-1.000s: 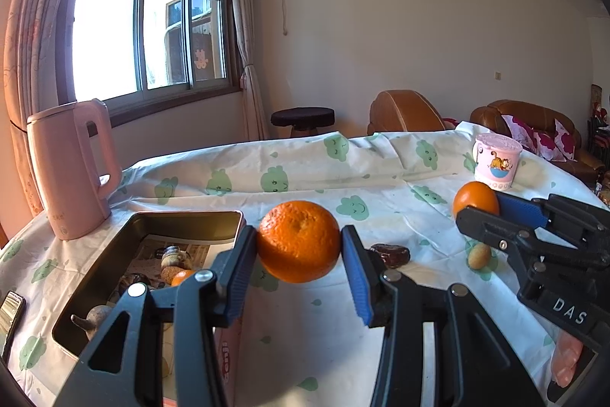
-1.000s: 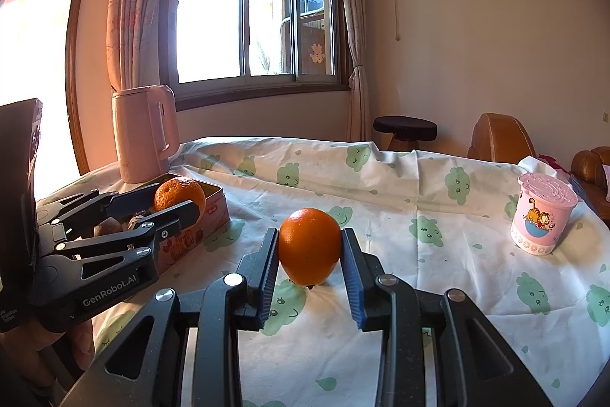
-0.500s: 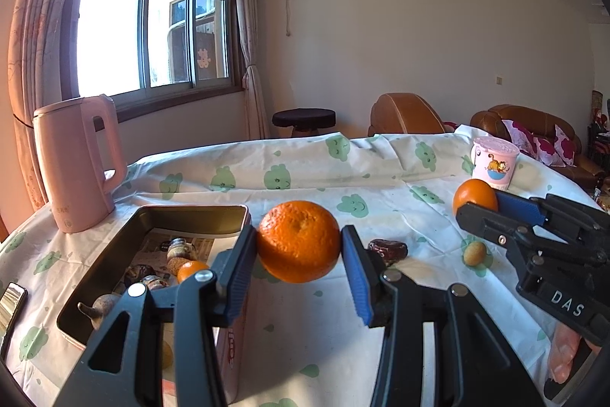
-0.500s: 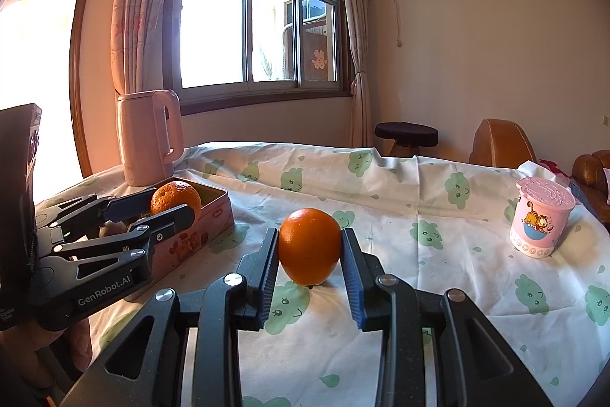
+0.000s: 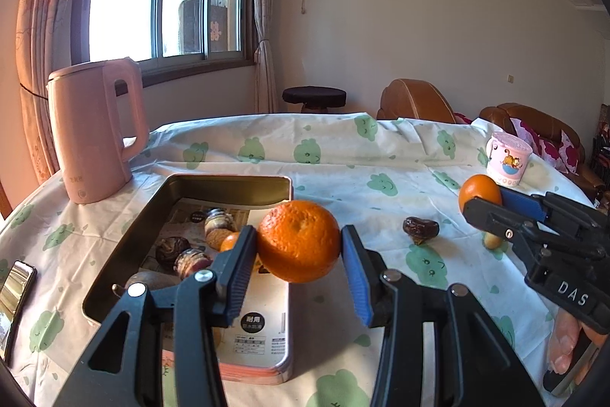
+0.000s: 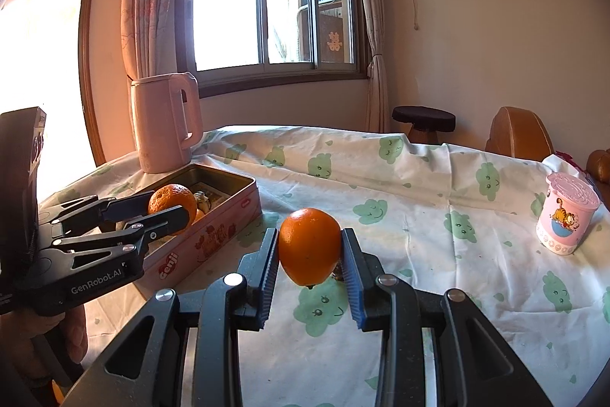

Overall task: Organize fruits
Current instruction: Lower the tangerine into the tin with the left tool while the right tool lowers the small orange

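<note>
My left gripper is shut on a bumpy mandarin and holds it over the right rim of the open tin box. It shows from the side in the right wrist view above the tin. The tin holds several small fruits and nuts. My right gripper is shut on a smooth orange, held above the tablecloth to the right of the tin. It also shows in the left wrist view.
A pink kettle stands behind the tin. A dark date and a small yellow fruit lie on the cloth. A pink lidded cup stands at the right. A phone lies at the left edge.
My left gripper has moved left and forward with the mandarin, from beside the tin to over its right rim. My right gripper has drifted slightly towards the tin with the orange.
</note>
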